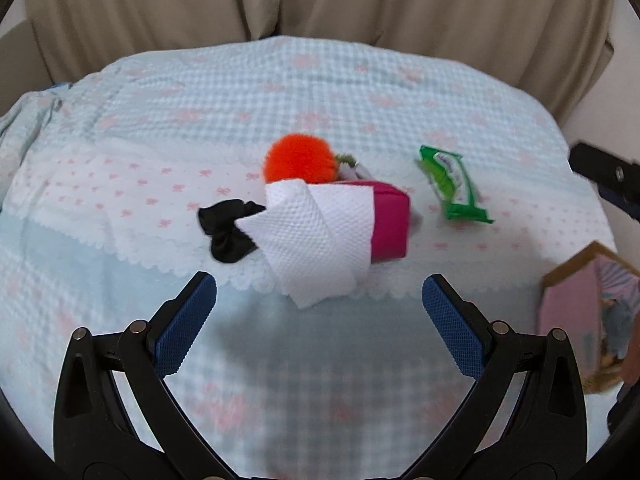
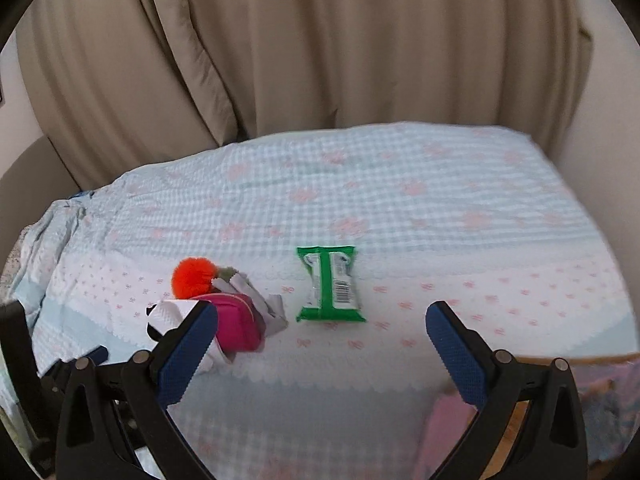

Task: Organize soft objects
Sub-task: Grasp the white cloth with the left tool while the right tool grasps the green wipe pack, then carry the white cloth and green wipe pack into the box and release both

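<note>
Left tongs (image 1: 319, 296) spread wide, blue textured pads (image 1: 188, 320) gripping nothing, hovering over pale blue gingham bedspread with pink bows (image 1: 320, 92). Straight ahead, just past the tips: white embossed paper tissue (image 1: 320, 236), draped over near end of magenta zipped fabric pouch (image 1: 390, 224). Touching tissue's left edge: black crumpled fabric scrunchie (image 1: 226, 226). Behind pouch, touching it: fluffy orange pom-pom with green stem (image 1: 298, 158). Right of pouch, apart from it: green plastic wet-wipe packet (image 1: 454, 184), lying flat, angled. All sitting on white scallop-edged cloth with small pink bows (image 1: 100, 200). Far right: pink illustrated cardboard box (image 1: 576, 316), partly cut off by frame.

Right tongs (image 2: 322, 316) also spread wide, empty, above the same bedspread. Green packet dead ahead between the tips, well beyond them, barcode side up. Pouch, tissue and pom-pom off to the left, partly hidden behind left pad. Beige curtain (image 2: 320, 40) hanging behind bed.
</note>
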`<state>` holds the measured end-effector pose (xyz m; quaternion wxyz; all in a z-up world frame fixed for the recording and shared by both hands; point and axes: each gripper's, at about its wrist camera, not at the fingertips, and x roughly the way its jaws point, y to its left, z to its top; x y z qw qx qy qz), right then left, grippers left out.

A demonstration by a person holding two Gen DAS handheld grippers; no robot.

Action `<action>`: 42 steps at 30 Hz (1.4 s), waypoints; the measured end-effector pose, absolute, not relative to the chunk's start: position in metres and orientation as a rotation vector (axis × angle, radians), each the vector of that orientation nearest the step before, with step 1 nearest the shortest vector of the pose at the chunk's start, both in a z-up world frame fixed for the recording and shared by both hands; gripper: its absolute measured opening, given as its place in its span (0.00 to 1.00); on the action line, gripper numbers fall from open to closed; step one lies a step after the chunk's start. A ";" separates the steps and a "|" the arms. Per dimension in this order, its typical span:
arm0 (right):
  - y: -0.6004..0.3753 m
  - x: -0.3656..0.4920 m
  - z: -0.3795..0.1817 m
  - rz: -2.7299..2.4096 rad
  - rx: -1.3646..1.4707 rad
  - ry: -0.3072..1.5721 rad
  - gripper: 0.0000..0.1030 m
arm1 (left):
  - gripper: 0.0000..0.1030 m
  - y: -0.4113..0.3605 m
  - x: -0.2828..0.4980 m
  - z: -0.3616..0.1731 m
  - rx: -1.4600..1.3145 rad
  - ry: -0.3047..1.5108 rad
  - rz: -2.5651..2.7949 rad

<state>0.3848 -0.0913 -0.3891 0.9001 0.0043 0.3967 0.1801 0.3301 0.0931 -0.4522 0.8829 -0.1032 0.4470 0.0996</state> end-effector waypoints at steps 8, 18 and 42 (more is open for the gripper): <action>-0.074 0.452 -0.455 0.391 0.022 0.897 1.00 | 0.98 0.101 0.368 -0.495 -0.208 0.919 0.244; -0.064 0.500 -0.509 0.393 0.014 1.016 0.84 | 0.86 0.095 0.387 -0.511 -0.175 0.938 0.249; -0.057 0.495 -0.511 0.395 0.024 1.028 0.38 | 0.10 0.110 0.364 -0.496 -0.205 0.961 0.235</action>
